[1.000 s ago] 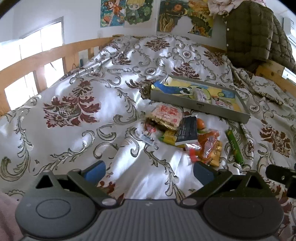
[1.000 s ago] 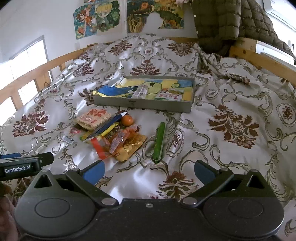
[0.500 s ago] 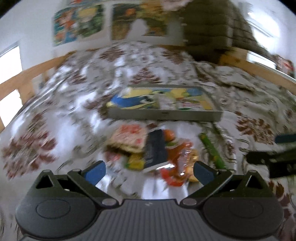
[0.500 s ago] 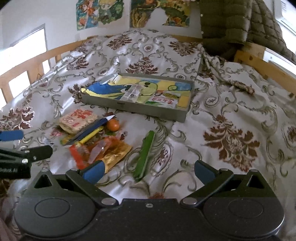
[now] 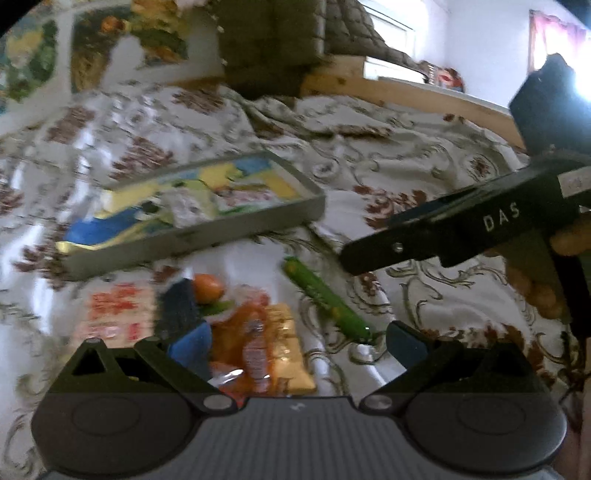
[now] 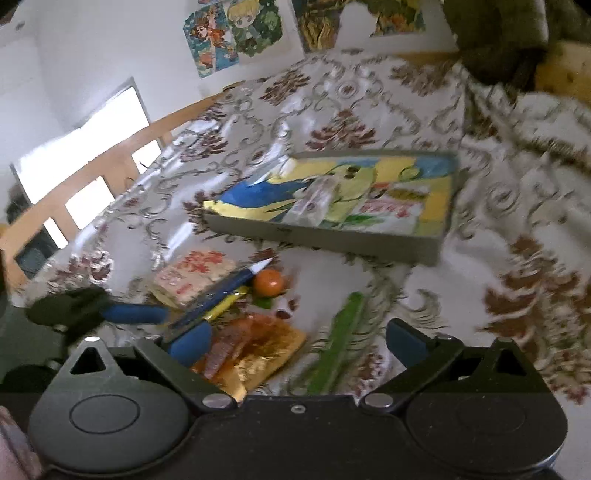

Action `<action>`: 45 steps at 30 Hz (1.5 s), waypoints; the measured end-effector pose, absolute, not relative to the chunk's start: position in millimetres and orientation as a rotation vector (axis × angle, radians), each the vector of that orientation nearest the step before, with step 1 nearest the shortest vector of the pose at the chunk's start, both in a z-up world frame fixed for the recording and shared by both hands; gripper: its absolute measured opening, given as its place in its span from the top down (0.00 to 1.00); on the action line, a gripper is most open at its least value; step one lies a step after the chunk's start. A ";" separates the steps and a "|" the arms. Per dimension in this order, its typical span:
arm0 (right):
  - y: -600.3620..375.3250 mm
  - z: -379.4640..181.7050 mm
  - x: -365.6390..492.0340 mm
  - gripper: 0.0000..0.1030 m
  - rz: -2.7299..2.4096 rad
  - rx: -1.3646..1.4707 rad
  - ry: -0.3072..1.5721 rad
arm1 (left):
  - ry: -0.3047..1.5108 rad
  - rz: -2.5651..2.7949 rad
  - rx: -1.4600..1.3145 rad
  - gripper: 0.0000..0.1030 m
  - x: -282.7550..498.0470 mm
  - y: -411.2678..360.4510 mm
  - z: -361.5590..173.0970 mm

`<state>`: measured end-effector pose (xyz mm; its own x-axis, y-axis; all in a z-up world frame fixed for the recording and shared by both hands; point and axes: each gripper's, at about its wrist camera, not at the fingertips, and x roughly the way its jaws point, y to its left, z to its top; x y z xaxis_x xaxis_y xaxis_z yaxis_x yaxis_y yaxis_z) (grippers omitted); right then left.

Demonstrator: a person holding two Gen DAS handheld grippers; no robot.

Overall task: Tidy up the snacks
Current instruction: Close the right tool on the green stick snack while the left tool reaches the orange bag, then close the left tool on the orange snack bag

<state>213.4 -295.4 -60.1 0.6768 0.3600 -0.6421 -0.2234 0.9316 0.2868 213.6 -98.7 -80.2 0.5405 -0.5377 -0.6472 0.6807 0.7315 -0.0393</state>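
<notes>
A pile of snacks lies on the patterned bedspread: a red-and-white cracker pack [image 5: 114, 314] [image 6: 194, 275], a dark blue packet [image 6: 218, 295], a small orange fruit [image 5: 208, 287] [image 6: 269, 282], orange and gold wrappers [image 5: 258, 343] [image 6: 255, 347] and a long green stick [image 5: 327, 301] [image 6: 340, 343]. Behind them stands a grey tray [image 5: 258, 225] [image 6: 332, 240] with a cartoon picture and a few packets inside. My left gripper [image 5: 295, 343] hovers open over the wrappers. My right gripper [image 6: 297, 341] is open above the wrappers and green stick, holding nothing.
The bed has a wooden rail [image 6: 92, 177] on the left and a wooden headboard [image 5: 406, 92] at the back right. An olive quilted jacket [image 5: 273, 40] hangs at the head. Posters [image 6: 236, 33] cover the wall. The other gripper's arm [image 5: 461, 229] crosses the left view at the right.
Both grippers have moved forward and down toward the snack pile. The left view has swung right, so the right gripper now looms large in it. Both stay open.
</notes>
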 end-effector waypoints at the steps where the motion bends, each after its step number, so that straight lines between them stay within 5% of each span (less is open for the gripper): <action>1: -296.0 -61.3 216.6 0.05 0.342 0.200 0.762 | 0.697 -0.735 0.230 0.00 219.4 -101.9 -83.8; 13: -298.7 -92.5 245.4 0.21 0.317 0.254 0.878 | 0.861 -0.604 0.088 0.02 260.6 -90.2 -109.5; 24: -284.3 -111.7 254.3 0.50 0.265 0.138 0.938 | 0.942 -0.580 -0.046 0.28 290.5 -64.5 -120.9; 34: -260.8 -123.5 254.7 0.52 0.246 0.021 0.995 | 0.926 -0.598 0.115 0.30 283.4 -88.9 -127.5; 39: -264.7 -124.8 255.3 0.67 0.232 0.056 1.011 | 0.953 -0.602 0.056 0.44 287.7 -83.7 -128.5; 45: -269.0 -126.3 258.4 0.70 0.210 0.120 1.049 | 0.949 -0.582 0.044 0.47 286.0 -82.2 -127.0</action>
